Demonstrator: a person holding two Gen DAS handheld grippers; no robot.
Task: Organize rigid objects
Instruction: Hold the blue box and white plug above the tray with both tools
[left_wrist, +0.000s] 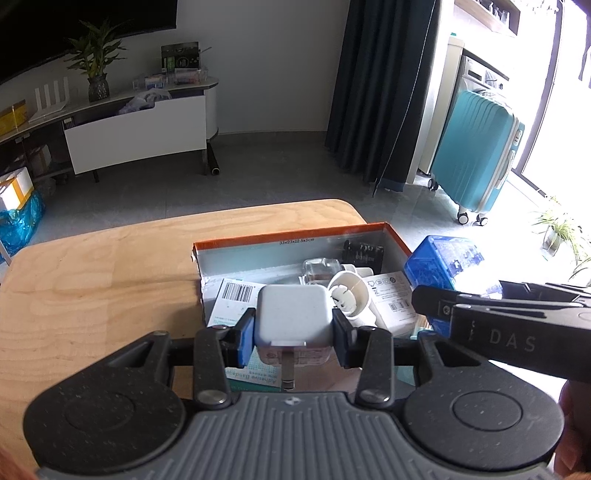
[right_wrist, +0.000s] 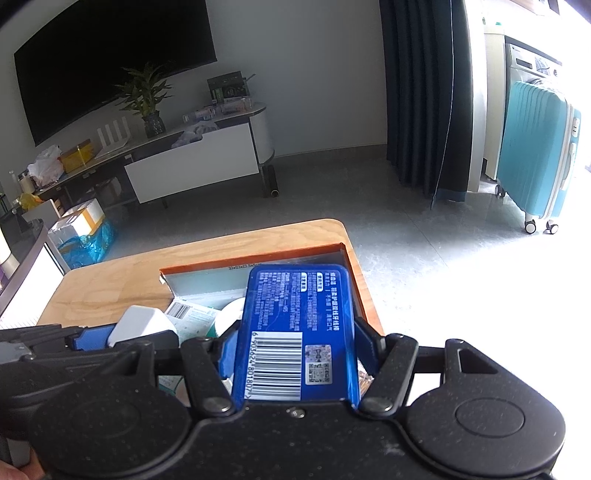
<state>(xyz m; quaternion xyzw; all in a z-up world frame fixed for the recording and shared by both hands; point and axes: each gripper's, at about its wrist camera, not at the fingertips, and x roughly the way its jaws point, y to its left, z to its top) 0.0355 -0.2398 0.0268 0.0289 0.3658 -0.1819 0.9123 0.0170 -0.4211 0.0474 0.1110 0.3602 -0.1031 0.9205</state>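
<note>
My left gripper (left_wrist: 293, 334) is shut on a white charger plug (left_wrist: 293, 314) and holds it above the near end of an orange-rimmed cardboard box (left_wrist: 291, 236) on the wooden table (left_wrist: 92, 280). My right gripper (right_wrist: 295, 347) is shut on a blue plastic case (right_wrist: 299, 328) with a barcode label, held over the right part of the same box (right_wrist: 255, 260). In the left wrist view the blue case (left_wrist: 443, 266) and the right gripper's body show at the right. In the right wrist view the charger (right_wrist: 142, 325) shows at the left.
The box holds a white round part (left_wrist: 349, 295), white labelled cartons (left_wrist: 393, 299), a clear item (left_wrist: 321, 267) and a black item (left_wrist: 364, 253). A bandage pack (left_wrist: 255, 373) lies under the charger. Beyond the table are grey floor, a TV stand (left_wrist: 140, 129) and a teal suitcase (left_wrist: 476, 155).
</note>
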